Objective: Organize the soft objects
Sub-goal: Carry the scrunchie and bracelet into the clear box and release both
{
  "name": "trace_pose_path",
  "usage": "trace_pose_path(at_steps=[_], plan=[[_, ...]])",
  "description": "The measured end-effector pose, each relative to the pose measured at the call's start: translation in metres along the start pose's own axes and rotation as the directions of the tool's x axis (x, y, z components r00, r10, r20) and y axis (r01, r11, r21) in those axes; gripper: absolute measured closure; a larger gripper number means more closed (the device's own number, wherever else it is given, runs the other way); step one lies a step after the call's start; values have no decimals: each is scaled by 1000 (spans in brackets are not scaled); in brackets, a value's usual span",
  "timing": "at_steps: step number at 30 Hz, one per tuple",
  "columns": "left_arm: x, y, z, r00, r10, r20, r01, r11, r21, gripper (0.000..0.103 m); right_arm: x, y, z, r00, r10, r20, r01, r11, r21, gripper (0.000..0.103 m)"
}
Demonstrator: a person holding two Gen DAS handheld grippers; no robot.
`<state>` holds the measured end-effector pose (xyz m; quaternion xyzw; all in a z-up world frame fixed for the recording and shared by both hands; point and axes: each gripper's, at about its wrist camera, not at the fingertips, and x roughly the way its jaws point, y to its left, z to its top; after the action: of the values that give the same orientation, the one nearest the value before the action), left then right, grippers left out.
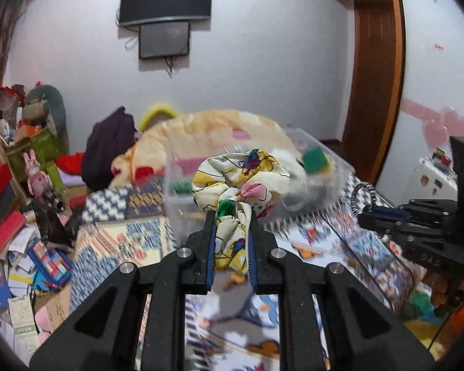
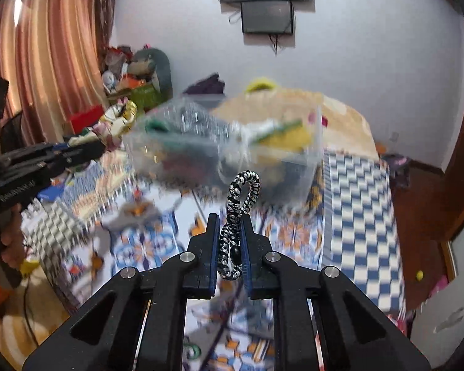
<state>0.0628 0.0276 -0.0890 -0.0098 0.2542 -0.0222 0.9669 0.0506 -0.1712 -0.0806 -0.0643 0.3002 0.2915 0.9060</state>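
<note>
My left gripper [image 1: 232,216] is shut on a cream cartoon-print scrunchie [image 1: 241,173] and holds it above the bed, in front of a clear plastic bin [image 1: 331,167]. My right gripper [image 2: 229,219] is shut on a black-and-white braided hair tie [image 2: 242,191], also raised before the clear bin [image 2: 219,148]. The bin holds a green sponge [image 1: 315,157] and other soft items, blurred. The right gripper with its hair tie [image 1: 363,190] shows at the right of the left wrist view; the left gripper with its scrunchie [image 2: 117,120] shows at the left of the right wrist view.
A patterned blue, orange and white quilt [image 1: 133,235] covers the bed. A peach blanket heap [image 1: 219,126] lies behind the bin. Clutter of boxes, books and toys [image 1: 21,216] fills the left floor. A wooden door frame [image 1: 377,71] stands at the right.
</note>
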Motion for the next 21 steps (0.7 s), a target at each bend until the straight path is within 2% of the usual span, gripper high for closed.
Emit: trace_pose_path(at_steps=[4, 11, 14, 18, 21], plan=[[5, 9, 18, 999, 24, 30, -24, 1000, -20, 86, -1, 2, 28, 998, 1, 63, -1, 1000, -13, 91], [30, 21, 40, 998, 50, 47, -48, 998, -50, 86, 18, -7, 68, 994, 7, 111, -7, 1000, 0, 91], [49, 25, 44, 997, 64, 31, -62, 995, -73, 86, 29, -9, 79, 993, 1, 114, -1, 1000, -1, 91], [74, 32, 45, 999, 39, -10, -40, 993, -109, 86, 45, -14, 89, 995, 13, 97, -15, 1000, 15, 91], [89, 28, 47, 998, 55, -29, -57, 995, -85, 86, 59, -16, 93, 997, -6, 78, 4, 1000, 16, 91]])
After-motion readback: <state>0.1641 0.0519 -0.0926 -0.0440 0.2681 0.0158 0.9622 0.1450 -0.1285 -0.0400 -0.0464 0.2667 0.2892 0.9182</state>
